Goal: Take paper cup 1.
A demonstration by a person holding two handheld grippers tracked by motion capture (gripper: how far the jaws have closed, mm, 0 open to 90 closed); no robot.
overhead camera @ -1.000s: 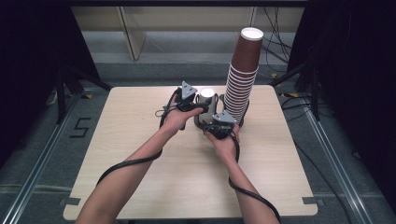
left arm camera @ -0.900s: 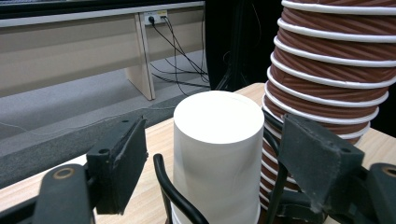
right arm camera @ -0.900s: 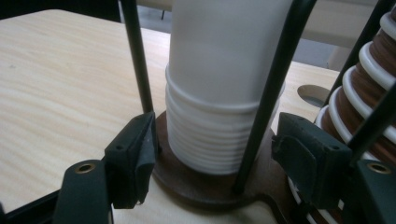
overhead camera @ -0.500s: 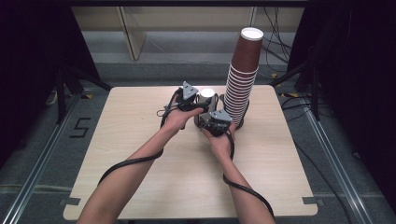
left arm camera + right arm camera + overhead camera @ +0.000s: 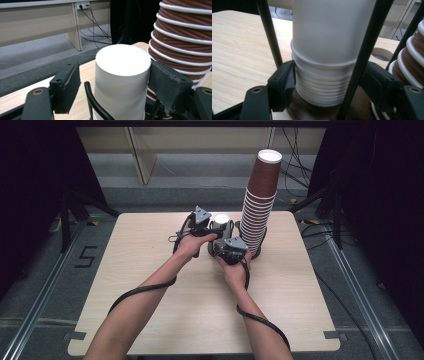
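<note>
A short stack of upside-down white cups (image 5: pixel 221 218) stands on the table (image 5: pixel 150 270), beside a tall stack of brown cups (image 5: pixel 257 205). My left gripper (image 5: pixel 115 82) reaches around the top white cup (image 5: pixel 122 65). Its jaws have just been closing; the right pad touches the cup and the left pad stands a little off it. My right gripper (image 5: pixel 328 82) sits lower, and its jaws have just closed on the ribbed rims of the white stack (image 5: pixel 322 87). A brown piece shows under those rims.
The tall brown stack (image 5: pixel 180 37) rises close on the right of both grippers (image 5: pixel 412 57). A round hole (image 5: pixel 383 53) is cut in the tabletop behind the white cups. Bare wood lies to the left and toward the person.
</note>
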